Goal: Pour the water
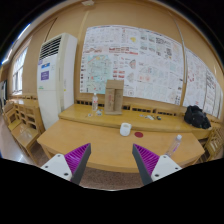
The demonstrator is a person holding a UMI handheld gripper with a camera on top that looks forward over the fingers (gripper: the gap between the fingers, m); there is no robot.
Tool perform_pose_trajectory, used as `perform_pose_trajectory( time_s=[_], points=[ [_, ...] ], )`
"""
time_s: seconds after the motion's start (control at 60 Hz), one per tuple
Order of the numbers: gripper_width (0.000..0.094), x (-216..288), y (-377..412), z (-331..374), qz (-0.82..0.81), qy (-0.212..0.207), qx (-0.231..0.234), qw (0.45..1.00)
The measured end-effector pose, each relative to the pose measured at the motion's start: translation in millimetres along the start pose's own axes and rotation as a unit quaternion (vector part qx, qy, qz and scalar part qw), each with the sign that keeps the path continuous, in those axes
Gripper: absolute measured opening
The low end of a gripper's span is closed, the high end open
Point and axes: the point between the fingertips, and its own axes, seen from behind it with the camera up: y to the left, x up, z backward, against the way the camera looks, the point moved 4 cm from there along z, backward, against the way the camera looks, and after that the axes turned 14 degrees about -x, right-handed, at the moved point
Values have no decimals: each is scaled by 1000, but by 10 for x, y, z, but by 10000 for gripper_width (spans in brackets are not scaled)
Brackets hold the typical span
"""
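A white cup (125, 129) stands on the far part of a wooden table (100, 150), well beyond my fingers. A clear plastic bottle (176, 146) stands near the table's right end. A second clear bottle (96, 103) stands on the bench behind, beside a brown box (114, 97). A small red thing (139, 133) lies right of the cup. My gripper (112, 165) is open and empty, its purple pads (77, 156) wide apart over the table's near edge.
A wooden bench table (80, 118) runs behind the table. A black bag (197, 117) lies at its right end. A white air conditioner (55, 78) stands at the left. Posters (140, 60) cover the back wall. Wooden chairs (22, 122) stand at the left.
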Motion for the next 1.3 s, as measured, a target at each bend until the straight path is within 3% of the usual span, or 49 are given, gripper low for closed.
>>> perform_pose_trajectory(
  time_s=[0.217,0.5,0.767,0.983,1.167,1.25,1.3],
  points=[
    [853,-451,-382,-258,-19,35,-30,999],
    [849,-1600,-1531,-1061,-11,92,-95,991],
    [853,-1942,-2860,-2232,-5,72,-142,987],
    [851,-1797,-3365,-3347,-45,38,-127,990],
    [758,-1796,-3348,-4027,-65,18,-101,993],
    [525,-1812,-3438,-4185,-56,1,-120,991],
    [508,-1781,-3415,-4209,-62,-7,-114,992]
  ],
)
